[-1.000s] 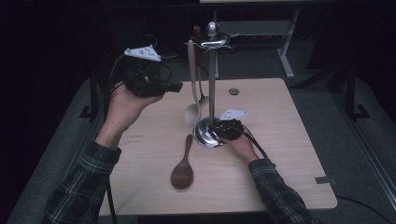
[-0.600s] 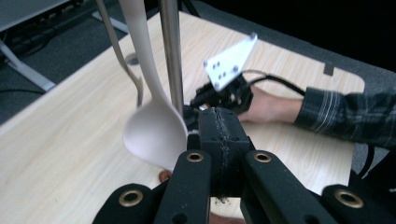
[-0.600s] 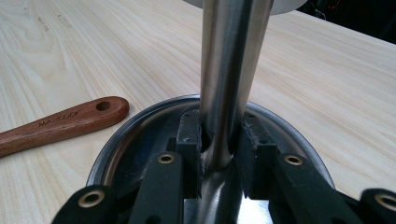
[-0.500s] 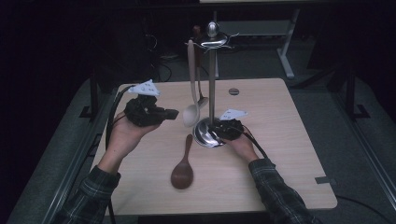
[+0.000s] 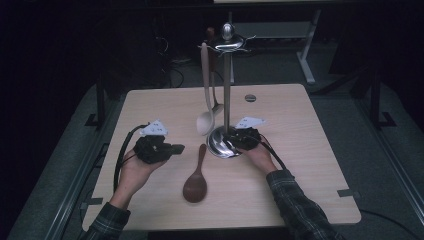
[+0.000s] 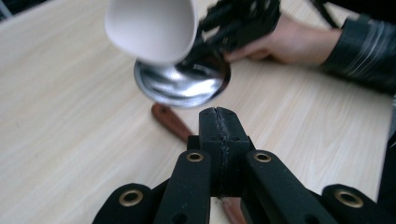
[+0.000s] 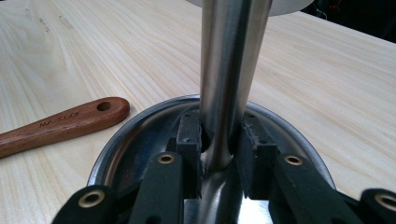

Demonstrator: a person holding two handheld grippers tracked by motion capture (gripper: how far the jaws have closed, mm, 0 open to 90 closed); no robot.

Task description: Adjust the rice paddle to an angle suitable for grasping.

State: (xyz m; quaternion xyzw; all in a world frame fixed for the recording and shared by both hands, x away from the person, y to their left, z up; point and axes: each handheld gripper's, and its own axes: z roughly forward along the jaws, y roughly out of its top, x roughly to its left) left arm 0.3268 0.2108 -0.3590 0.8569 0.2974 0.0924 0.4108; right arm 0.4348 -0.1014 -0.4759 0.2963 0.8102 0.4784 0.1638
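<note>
A steel utensil stand (image 5: 226,95) rises from a round base (image 5: 216,145) at the table's middle. A cream spoon (image 5: 205,120) and a darker utensil behind it hang from its top hooks. My right gripper (image 5: 235,141) is shut on the stand's pole (image 7: 229,70) just above the base (image 7: 140,126), one pad on each side. A brown wooden spoon (image 5: 196,180) lies flat in front of the stand, its handle (image 7: 60,123) pointing toward the base. My left gripper (image 5: 177,148) is low over the table just left of that handle (image 6: 168,120). Its jaws (image 6: 218,126) are shut with nothing between them.
The light wooden table (image 5: 310,165) has bare surface on its right half and along its front edge. A small grey disc (image 5: 250,97) sits near the back edge. Dark floor and frame legs surround the table.
My left hand has come down from beside the hanging spoons to just above the table near the wooden spoon's handle. The right hand and the stand have stayed put.
</note>
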